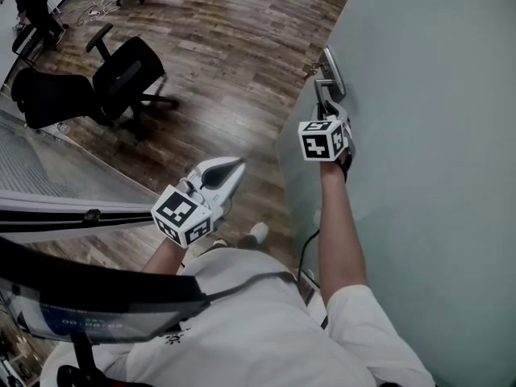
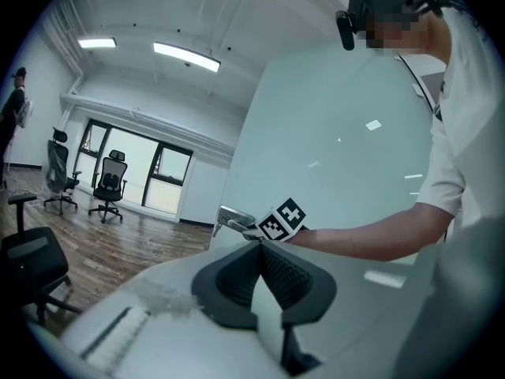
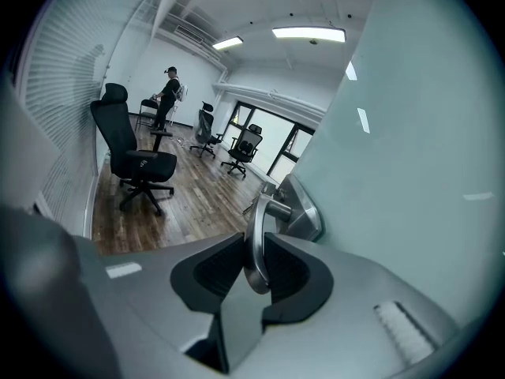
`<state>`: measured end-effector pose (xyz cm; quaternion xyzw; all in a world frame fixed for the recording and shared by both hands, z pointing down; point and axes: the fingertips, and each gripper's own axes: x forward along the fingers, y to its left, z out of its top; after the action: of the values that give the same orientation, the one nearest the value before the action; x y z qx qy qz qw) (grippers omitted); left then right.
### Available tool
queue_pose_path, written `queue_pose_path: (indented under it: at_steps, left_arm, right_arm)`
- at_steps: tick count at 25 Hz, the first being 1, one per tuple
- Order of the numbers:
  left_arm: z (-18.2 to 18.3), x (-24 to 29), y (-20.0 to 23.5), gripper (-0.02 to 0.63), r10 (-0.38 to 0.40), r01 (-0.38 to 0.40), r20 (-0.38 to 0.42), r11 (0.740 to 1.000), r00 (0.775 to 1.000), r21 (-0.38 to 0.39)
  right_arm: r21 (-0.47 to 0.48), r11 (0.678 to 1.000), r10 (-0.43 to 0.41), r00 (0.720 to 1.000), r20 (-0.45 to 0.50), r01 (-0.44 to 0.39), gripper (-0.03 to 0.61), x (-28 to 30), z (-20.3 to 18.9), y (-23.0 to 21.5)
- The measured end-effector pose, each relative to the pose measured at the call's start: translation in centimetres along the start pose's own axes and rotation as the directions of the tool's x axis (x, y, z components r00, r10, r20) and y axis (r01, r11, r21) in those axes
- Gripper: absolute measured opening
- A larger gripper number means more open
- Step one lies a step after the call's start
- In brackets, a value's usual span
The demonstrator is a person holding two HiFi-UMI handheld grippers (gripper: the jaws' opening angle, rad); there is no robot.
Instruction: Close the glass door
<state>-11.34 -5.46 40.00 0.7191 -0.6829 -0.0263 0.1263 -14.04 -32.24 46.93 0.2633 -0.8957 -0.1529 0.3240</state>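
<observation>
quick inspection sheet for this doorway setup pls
surface: wood floor
job's things: glass door; metal handle near its edge
clutter: office chairs on the floor
grippers: right gripper shut on the handle; left gripper shut, empty, away from the door
cables: black cable hangs at the wearer's waist; loose cables on the far floor
surroundings: office; person standing far off; windows

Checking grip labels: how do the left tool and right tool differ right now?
The right tool is clamped on the door handle; the left tool is shut on nothing. The right tool sits at the glass door; the left tool is held apart from it, over the wood floor. Shared: both have their jaws closed.
</observation>
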Motion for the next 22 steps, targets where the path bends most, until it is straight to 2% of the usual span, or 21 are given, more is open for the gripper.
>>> queue_pose_path:
  at_steps: [12, 18, 22]
  left_arm:
    - [-1.0, -6.7, 1.1, 0.006, 0.033, -0.033, 0.022, 0.999, 0.999, -0.001]
    - [-0.1, -13.7, 0.4, 0.006, 0.066, -0.065, 0.056, 0.998, 0.996, -0.016]
    - [-1.1, -15.3, 0.3, 0.006, 0.076, -0.075, 0.060, 0.997, 0.995, -0.016]
  right_arm:
    - [-0.055, 0.995, 0.079, 0.996, 0.032, -0.077, 0.083, -1.8, 1.5, 6.4]
    - [-0.093, 0.991, 0.106, 0.993, 0.056, -0.100, 0.083, -6.6, 3.9, 10.4]
    - [-0.111, 0.985, 0.143, 0.987, 0.070, -0.135, 0.084, -6.9, 4.2, 12.9]
